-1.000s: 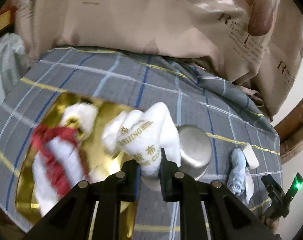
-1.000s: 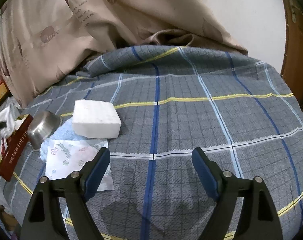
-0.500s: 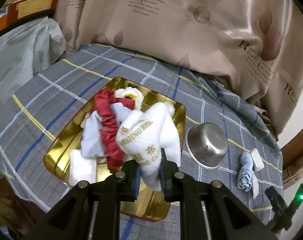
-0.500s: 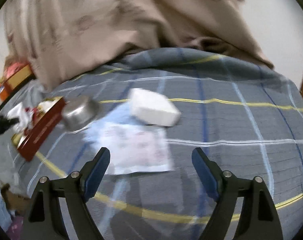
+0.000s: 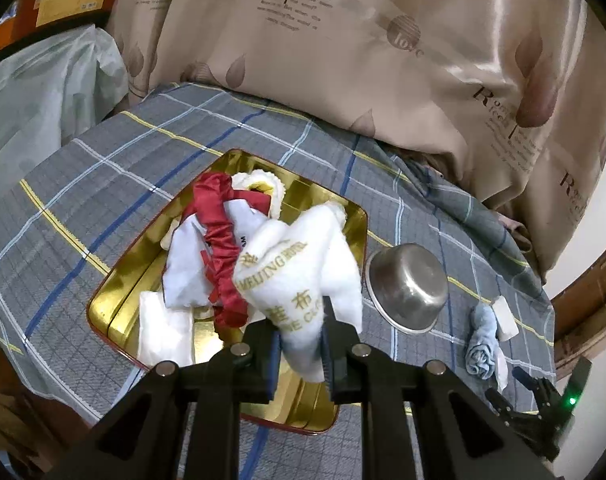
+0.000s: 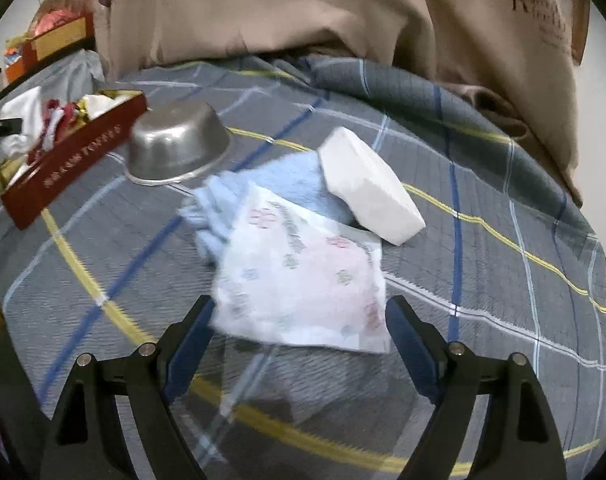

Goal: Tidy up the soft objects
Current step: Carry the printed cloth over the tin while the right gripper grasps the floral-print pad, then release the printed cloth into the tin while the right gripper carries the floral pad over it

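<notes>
My left gripper is shut on a white cloth with gold lettering and holds it above the near right part of a gold tray. The tray holds a red ribbon and white cloths. My right gripper is open and empty, just in front of a printed tissue pack. The pack lies on a light blue towel next to a white foam block. The tray also shows at the left of the right wrist view.
An upturned steel bowl sits right of the tray, also seen in the right wrist view. Everything lies on a grey plaid bedspread. A beige satin quilt is heaped behind. A wooden bed frame runs along the right.
The left gripper rose and pulled back with the white cloth, so the whole tray came into view. The right gripper swung left and closer to the tissue pack, towel and foam block.
</notes>
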The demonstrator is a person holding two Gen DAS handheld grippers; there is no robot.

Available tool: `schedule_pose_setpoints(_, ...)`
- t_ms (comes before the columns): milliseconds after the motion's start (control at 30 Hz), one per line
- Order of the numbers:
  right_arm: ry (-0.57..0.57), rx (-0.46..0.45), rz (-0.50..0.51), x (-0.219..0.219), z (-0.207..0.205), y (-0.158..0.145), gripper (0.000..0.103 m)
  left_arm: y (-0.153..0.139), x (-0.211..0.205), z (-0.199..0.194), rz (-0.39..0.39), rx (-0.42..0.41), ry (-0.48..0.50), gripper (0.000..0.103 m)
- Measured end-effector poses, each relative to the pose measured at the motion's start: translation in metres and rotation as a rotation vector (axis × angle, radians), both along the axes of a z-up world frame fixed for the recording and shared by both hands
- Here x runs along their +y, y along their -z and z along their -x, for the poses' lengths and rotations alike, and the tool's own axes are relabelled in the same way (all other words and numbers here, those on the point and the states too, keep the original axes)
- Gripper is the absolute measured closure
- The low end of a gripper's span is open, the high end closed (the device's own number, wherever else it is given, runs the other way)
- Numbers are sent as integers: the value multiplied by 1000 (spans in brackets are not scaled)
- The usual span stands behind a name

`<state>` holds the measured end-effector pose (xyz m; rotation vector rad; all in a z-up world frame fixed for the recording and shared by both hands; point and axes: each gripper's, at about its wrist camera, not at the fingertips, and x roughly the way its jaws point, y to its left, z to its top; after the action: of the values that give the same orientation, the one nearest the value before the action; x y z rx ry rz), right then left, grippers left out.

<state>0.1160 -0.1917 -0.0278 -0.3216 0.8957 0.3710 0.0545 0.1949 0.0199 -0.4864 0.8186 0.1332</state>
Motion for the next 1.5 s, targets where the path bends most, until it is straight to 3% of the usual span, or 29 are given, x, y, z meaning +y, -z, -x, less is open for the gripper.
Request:
schedule_pose_setpoints(133,-1,40,-29,-13,-12,0,35,2,2,0,5,5,-5,86)
schedule_pose_setpoints(467,4,96,-98,-32,-27,-3,44,9,2,-4,6,29,0,86)
schedule_pose_setpoints(733,19,81,-42,-26,-38,1,44,11,1,-5,-2,34,5,86)
schedule_pose_setpoints(767,23,84,-48,-26,-39,2,53,11,1,-5,-4,36,6,86)
schedule_pose_setpoints(800,30,79,-51,-26,-39,1,78,11,1,-5,-5,36,6,86)
schedule_pose_setpoints(833,38,77,-48,-27,-39,1,86,11,1,-5,-4,35,3,86)
schedule_pose_setpoints(1267,66,-14,-135,-29,-5,-30,88,12,6,-3,-5,32,-7,86)
schedule_pose_setpoints(1500,63,-61,-199,-21,11,-62,88,7,4,-1,-51,28,-17,86)
